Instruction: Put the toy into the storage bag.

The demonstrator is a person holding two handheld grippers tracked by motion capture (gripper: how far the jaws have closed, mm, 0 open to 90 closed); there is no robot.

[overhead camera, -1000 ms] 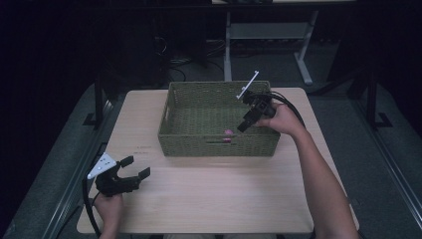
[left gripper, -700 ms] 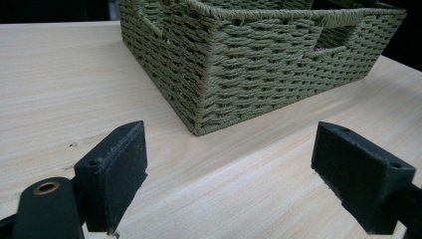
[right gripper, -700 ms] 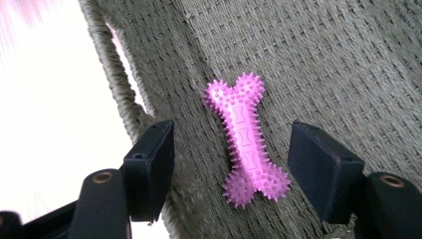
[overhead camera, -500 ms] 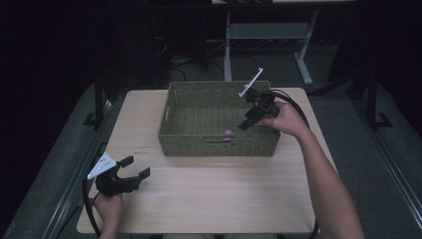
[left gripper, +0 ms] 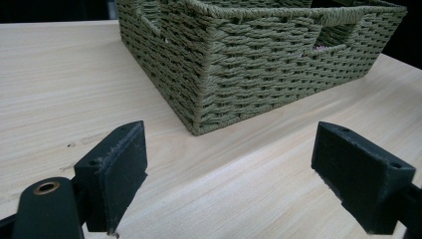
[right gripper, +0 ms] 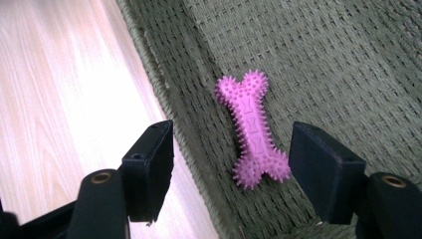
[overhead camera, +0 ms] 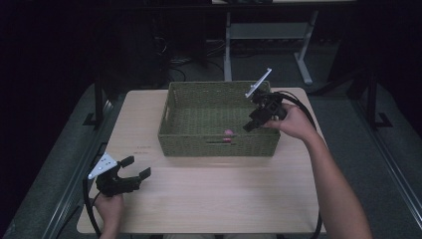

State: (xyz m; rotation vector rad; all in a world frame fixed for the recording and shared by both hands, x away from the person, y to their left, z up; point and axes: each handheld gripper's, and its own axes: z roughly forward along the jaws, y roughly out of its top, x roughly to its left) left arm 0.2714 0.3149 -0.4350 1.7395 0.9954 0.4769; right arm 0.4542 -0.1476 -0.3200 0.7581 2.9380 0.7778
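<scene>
Pink bone, spiked rubber by the look of it, lying flat on the woven floor of the green basket, close against the wall nearest the counter's front edge. Seen in the high view as a small pink spot just inside that wall. Basket set toward the counter's far edge, roughly midway between left and right edges, leaving the front of the counter bare for working.

Right gripper hanging over the basket's right end, tilted down and inward so its camera looks straight at the bone. Fingers apart, nothing between the pads; bone lying below and between them, untouched. Probably just released, or lined up for a pick; cannot tell which.

Left gripper parked near the counter's front left corner, well apart from the basket, pointed at the basket's corner. Fingers wide apart and empty, apparently kept out of the way.
</scene>
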